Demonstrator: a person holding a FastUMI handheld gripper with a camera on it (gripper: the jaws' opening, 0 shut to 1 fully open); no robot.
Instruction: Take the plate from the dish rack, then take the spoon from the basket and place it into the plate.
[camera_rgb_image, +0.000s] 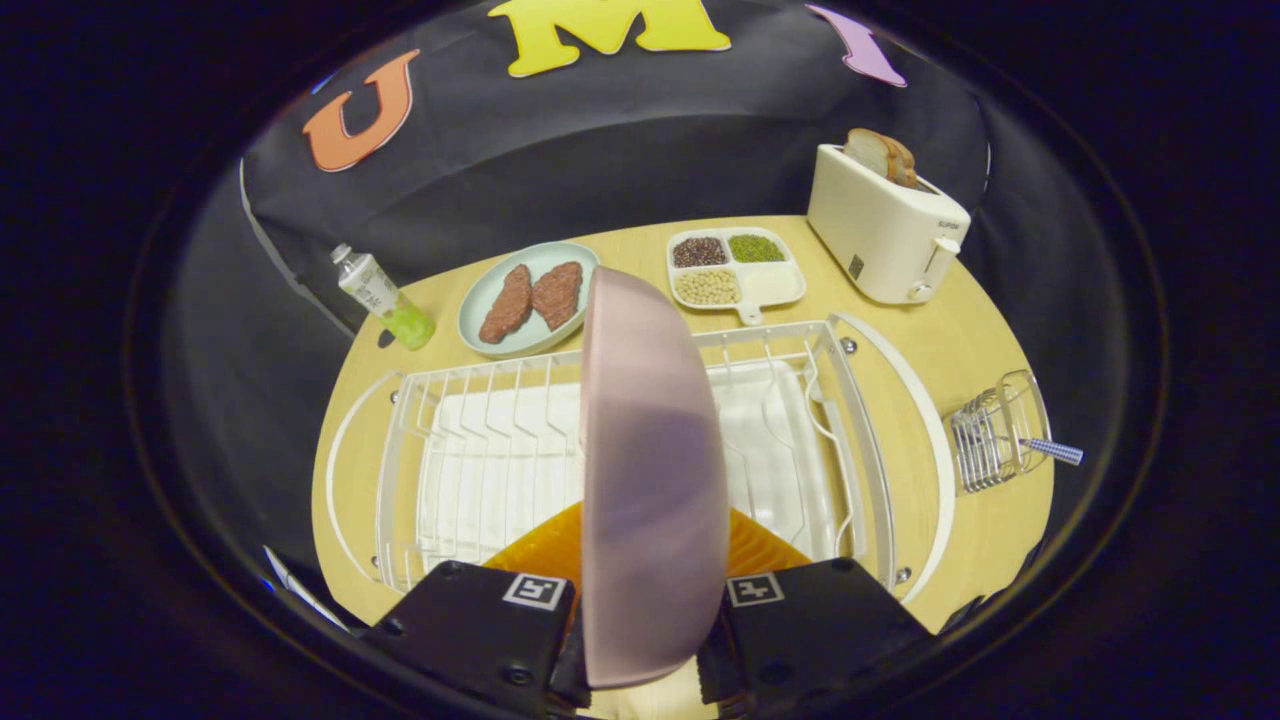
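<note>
The tool (652, 640) grips the pink plate (650, 470) edge-on by its rim above the dish rack (850, 420) near the bench's front edge; it looks rigid, smooth and liable to slip.

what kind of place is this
Probably a mock kitchen tabletop in a booth: a white wire dish rack, a white toaster holding bread, and a pale green plate of meat. The jaws grip a pink plate.

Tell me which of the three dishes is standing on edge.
The pink plate, held upright between the gripper fingers above the dish rack. The meat plate and divided tray lie flat.
</note>
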